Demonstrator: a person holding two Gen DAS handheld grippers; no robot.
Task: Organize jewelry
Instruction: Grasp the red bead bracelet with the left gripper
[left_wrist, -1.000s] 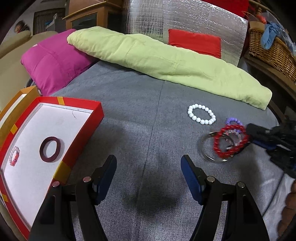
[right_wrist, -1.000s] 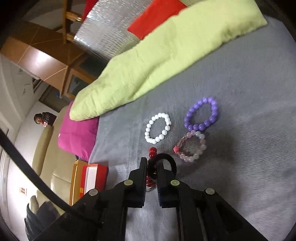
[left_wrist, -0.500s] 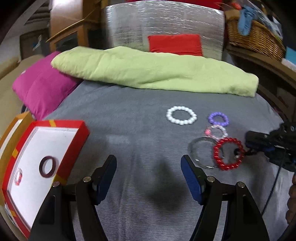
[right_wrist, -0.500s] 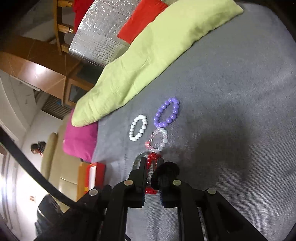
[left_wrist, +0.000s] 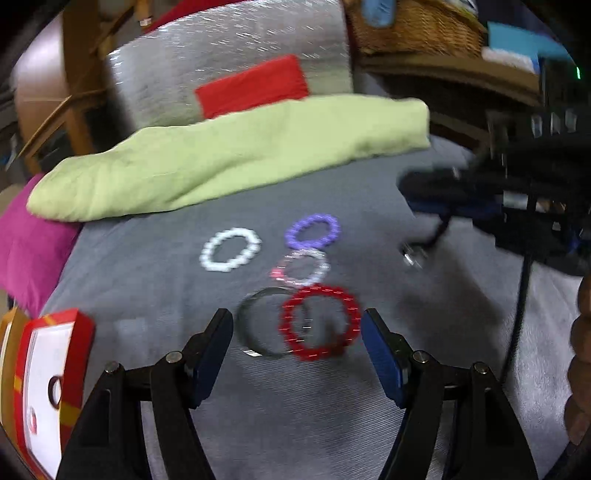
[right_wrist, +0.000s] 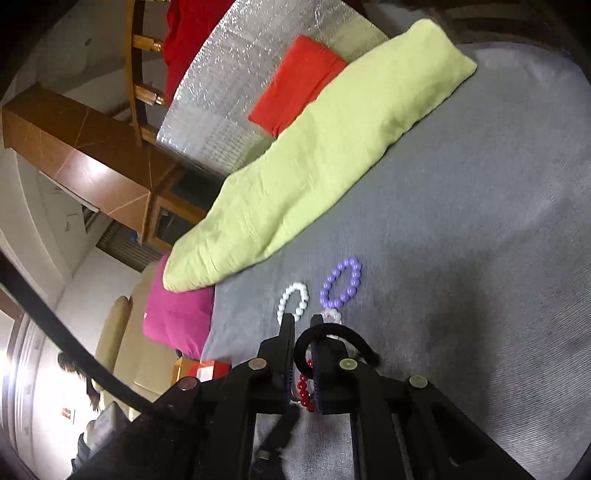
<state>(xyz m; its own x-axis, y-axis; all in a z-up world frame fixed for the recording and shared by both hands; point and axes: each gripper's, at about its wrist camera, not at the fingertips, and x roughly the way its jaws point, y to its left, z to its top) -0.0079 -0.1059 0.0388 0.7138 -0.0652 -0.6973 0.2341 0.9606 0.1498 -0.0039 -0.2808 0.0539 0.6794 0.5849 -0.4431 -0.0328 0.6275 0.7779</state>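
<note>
Five bracelets lie on the bed (left_wrist: 155, 295). Beaded bracelet (left_wrist: 320, 322) overlaps bangle (left_wrist: 258, 325) on its right. Behind them clear bracelet (left_wrist: 303, 266), then another bracelet (left_wrist: 312, 232); fifth bracelet (left_wrist: 229, 249) to its left. Pillow (left_wrist: 236, 155) behind all. Box (left_wrist: 48, 384) at far left, ring (left_wrist: 54, 391) inside.

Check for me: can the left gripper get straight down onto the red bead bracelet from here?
Probably yes. The left gripper has open jaws framing the red bead bracelet, nothing above it, though it overlaps the dark bangle.
</note>
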